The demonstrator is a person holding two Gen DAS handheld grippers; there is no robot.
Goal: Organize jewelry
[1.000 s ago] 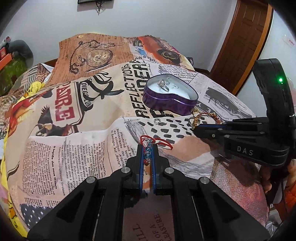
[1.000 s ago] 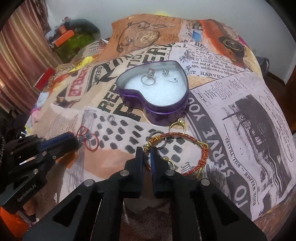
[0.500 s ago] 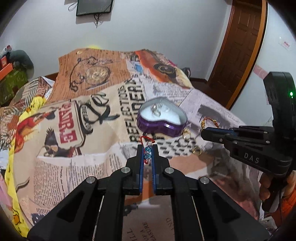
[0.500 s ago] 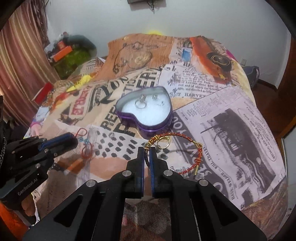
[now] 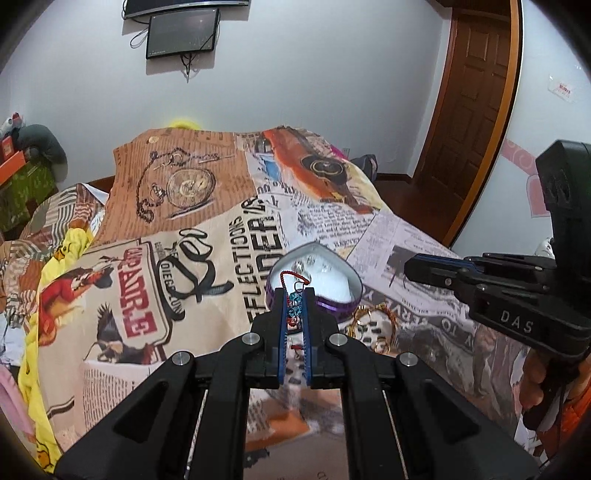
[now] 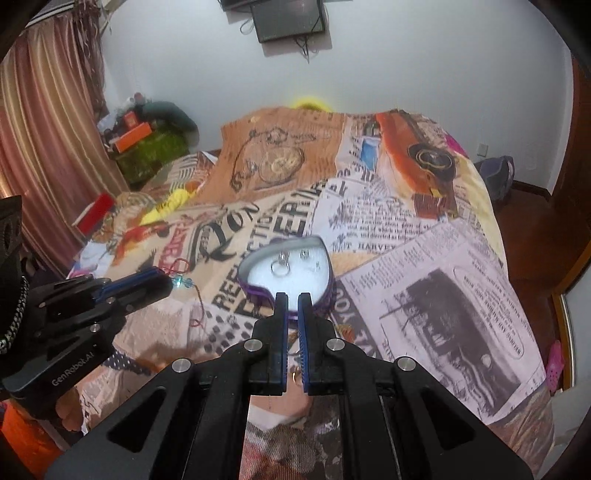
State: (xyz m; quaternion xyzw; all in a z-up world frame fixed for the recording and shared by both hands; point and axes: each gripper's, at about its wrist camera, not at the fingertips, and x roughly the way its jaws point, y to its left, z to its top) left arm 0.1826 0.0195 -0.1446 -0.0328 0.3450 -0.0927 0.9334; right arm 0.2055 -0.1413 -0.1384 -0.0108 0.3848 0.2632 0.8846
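A purple heart-shaped tin (image 5: 334, 304) (image 6: 255, 293) with a white lining lies on the bed and holds rings (image 6: 279, 266). My left gripper (image 5: 295, 295) (image 6: 168, 284) is shut on a red cord bracelet with blue beads (image 5: 294, 306) (image 6: 181, 281), held above the bed to the left of the tin. My right gripper (image 6: 292, 297) (image 5: 408, 267) is raised near the tin with its jaws close together; nothing shows between them. A red and gold bangle (image 5: 373, 321) and gold rings (image 5: 380, 345) lie on the bed beside the tin.
The bed is covered by a newspaper-print quilt (image 6: 424, 258). A wooden door (image 5: 476, 110) stands at the right, a curtain (image 6: 48, 129) and cluttered boxes (image 6: 144, 144) at the left. A screen (image 6: 291, 18) hangs on the wall.
Both grippers have risen well above the bed. The left one carried the red cord bracelet up. The red and gold bangle left the right gripper and lies on the bed.
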